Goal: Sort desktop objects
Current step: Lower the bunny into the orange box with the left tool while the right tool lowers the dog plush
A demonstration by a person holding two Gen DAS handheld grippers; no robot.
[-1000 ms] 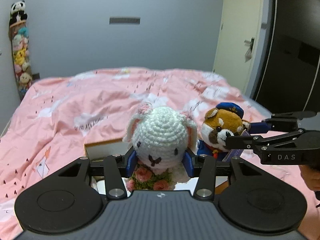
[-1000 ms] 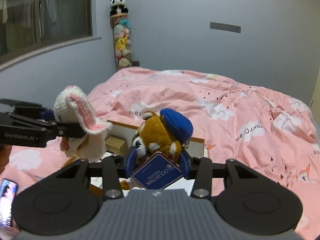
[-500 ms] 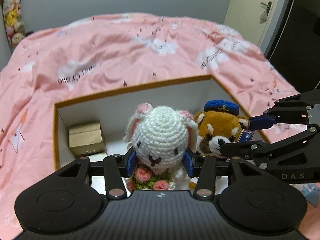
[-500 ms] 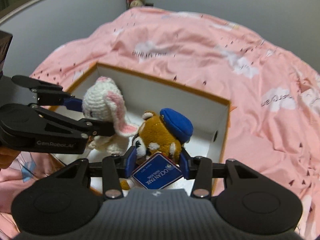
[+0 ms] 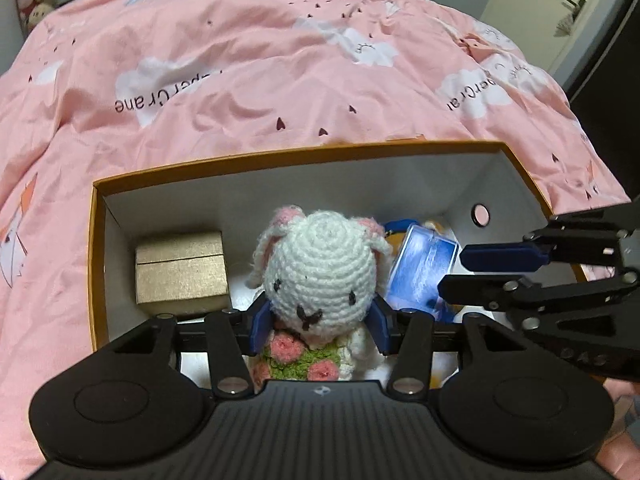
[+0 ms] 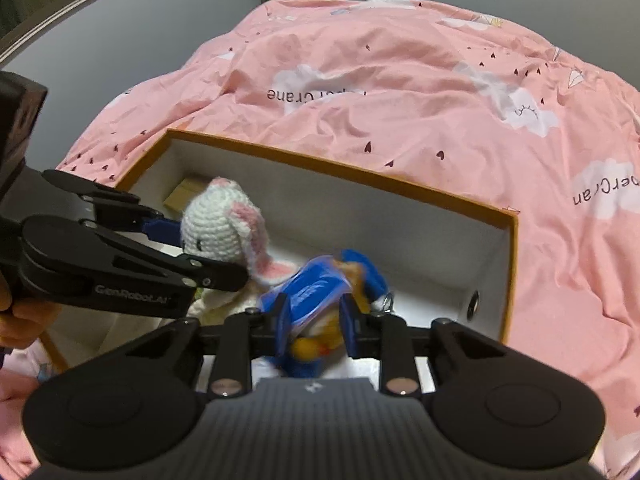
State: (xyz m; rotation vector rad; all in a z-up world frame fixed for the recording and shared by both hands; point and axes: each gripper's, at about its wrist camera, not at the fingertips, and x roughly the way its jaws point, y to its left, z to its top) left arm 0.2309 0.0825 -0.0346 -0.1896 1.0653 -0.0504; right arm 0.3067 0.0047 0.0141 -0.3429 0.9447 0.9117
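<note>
Gripping crochet rabbit (image 5: 320,276), left tool (image 5: 318,322) inside box (image 5: 280,158); right tool (image 6: 314,326), just narrowed, clamps bear (image 6: 320,300).

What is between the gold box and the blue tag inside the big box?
The crocheted bunny, in the left gripper, sits between the gold box and the blue tag. The left wrist view shows it.

Dim indoor light, fisheye-bent edges (blue tag (image 6: 316,292) motion-blurred)
</note>
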